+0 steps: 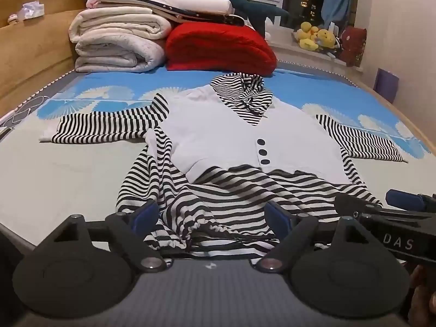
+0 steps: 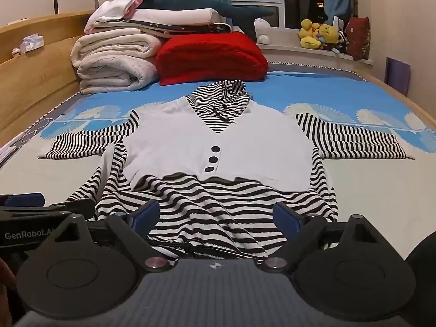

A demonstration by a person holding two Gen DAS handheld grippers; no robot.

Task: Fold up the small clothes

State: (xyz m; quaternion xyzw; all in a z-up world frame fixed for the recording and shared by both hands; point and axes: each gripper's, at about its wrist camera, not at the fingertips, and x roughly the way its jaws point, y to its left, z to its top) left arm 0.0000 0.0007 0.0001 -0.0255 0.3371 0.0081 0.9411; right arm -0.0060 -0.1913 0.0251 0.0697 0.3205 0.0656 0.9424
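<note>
A small black-and-white striped hooded top with a white vest panel point(image 1: 239, 136) point(image 2: 218, 141) and three dark buttons lies face up on the bed, sleeves spread out to both sides. Its striped hem bunches toward the near edge. My left gripper point(image 1: 209, 215) stands open over the hem's left part, blue pads wide apart, with striped cloth showing between them. My right gripper point(image 2: 218, 215) is open too, over the hem's right part. Each gripper's side shows at the edge of the other's view.
The bed sheet point(image 1: 54, 169) is pale with a blue fan pattern. Folded white quilts point(image 1: 117, 43) and a red cushion point(image 1: 218, 49) are stacked at the head. A wooden bed frame point(image 1: 32, 54) runs along the left. Plush toys point(image 1: 316, 35) sit on the windowsill.
</note>
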